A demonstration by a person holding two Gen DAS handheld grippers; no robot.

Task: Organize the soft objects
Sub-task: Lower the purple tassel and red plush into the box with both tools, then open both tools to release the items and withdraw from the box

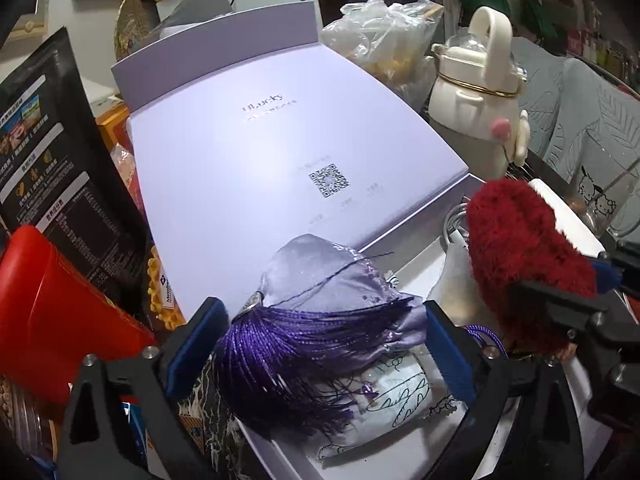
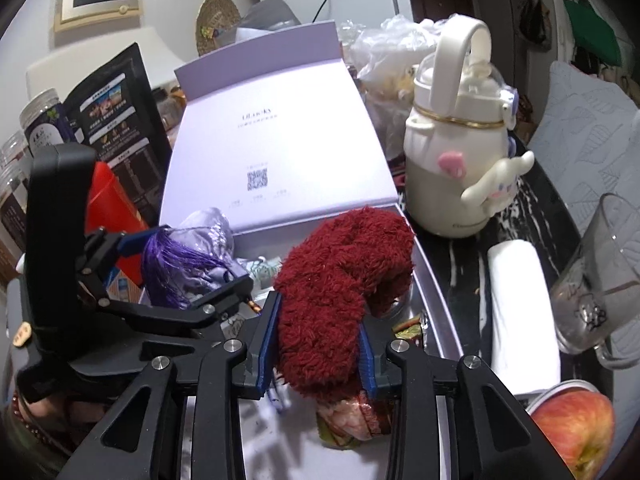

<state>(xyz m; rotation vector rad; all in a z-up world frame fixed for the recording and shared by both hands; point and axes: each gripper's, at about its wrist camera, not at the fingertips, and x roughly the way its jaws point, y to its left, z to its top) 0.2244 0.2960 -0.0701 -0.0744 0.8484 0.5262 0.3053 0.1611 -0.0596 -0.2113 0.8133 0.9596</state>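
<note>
Mid-task, judging by layout. Box (image 2: 430, 308) open, lid (image 1: 280, 152) flipped back; some small items already inside box, white roll (image 2: 520, 304) outside box to right, not yet handled.

Left gripper (image 1: 320, 344) over box's left end, pads around purple tassel pouch (image 1: 320, 300); looks pinched, contact on right pad unclear.

Right gripper (image 2: 316, 344) over box's right half, clamped on red fluffy cloth (image 2: 340, 276), cloth bulging above pads.

Both pieces above box, not released.

Far: open lid (image 2: 280, 152) slopes up, blocking the box's (image 2: 440, 320) back.
Right: bottle (image 2: 452, 168), towel roll (image 2: 520, 308), glass (image 2: 600, 280) crowd the box's side.
Left: black bag (image 1: 52, 160), red pack (image 1: 60, 312) close in.
</note>
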